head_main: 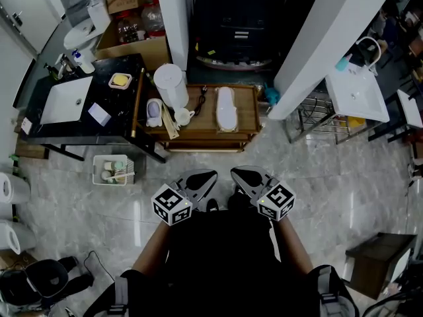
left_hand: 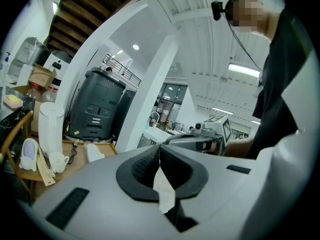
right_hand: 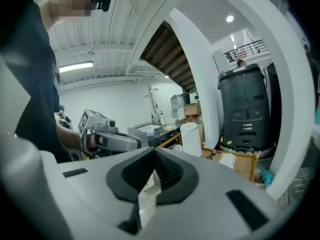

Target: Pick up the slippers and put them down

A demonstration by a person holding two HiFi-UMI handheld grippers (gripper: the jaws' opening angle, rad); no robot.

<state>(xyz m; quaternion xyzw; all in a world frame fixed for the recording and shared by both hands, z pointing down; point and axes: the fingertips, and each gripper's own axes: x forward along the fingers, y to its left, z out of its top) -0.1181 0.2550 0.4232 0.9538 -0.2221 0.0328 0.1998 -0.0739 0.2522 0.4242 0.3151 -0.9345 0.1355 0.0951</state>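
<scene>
Two white slippers lie on a low wooden table (head_main: 248, 121). The long one (head_main: 226, 107) is on its right half; the smaller one (head_main: 154, 111) is at its left end beside a white cylinder (head_main: 170, 84). The left gripper view shows the small slipper (left_hand: 29, 153) and the long slipper (left_hand: 94, 151) far ahead. Only the long slipper (right_hand: 227, 160) shows in the right gripper view. My left gripper (head_main: 208, 176) (left_hand: 160, 151) and right gripper (head_main: 236, 172) (right_hand: 153, 156) are held side by side close to my body, well short of the table. Both are shut and hold nothing.
A black counter with a white sink (head_main: 66, 99) stands left of the table, with a small basket (head_main: 114, 169) on the floor below. White pillars (head_main: 175, 18) flank a dark machine (head_main: 234, 25) behind the table. A metal rack (head_main: 324, 121) is at right, a dark box (head_main: 380, 259) at lower right.
</scene>
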